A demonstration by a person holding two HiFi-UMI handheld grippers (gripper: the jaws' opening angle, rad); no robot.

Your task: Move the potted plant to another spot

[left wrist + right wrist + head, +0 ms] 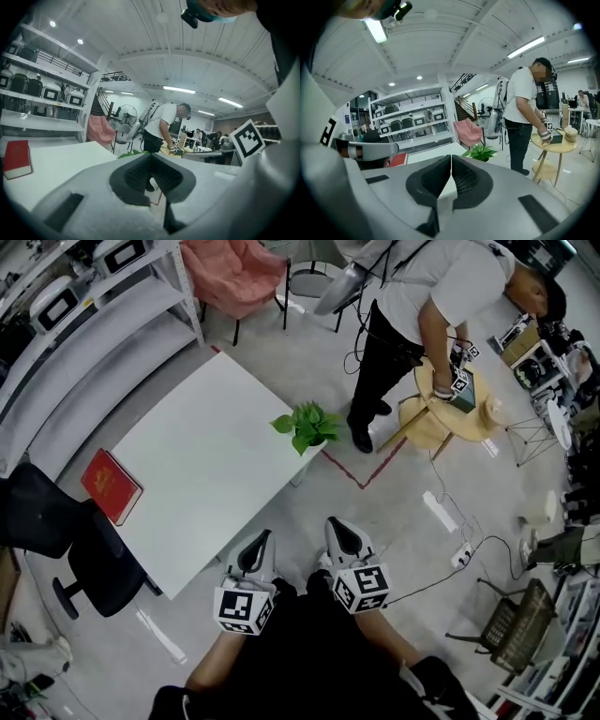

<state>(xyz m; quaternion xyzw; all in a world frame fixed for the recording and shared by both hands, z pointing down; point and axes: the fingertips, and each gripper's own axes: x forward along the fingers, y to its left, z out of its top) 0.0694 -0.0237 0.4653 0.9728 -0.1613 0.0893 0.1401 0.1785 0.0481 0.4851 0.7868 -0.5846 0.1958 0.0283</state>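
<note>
Clenched and empty, white left gripper [261,545] and right gripper [339,531] hover beside the white rectangular table [187,484] bearing a leafy green potted plant [307,426].

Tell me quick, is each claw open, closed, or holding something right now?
Left claw: closed, holding nothing.
Right claw: closed, holding nothing.

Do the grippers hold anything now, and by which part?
Nothing is held: left gripper and right gripper have jaws together, empty; the potted plant stands on the table.
</note>
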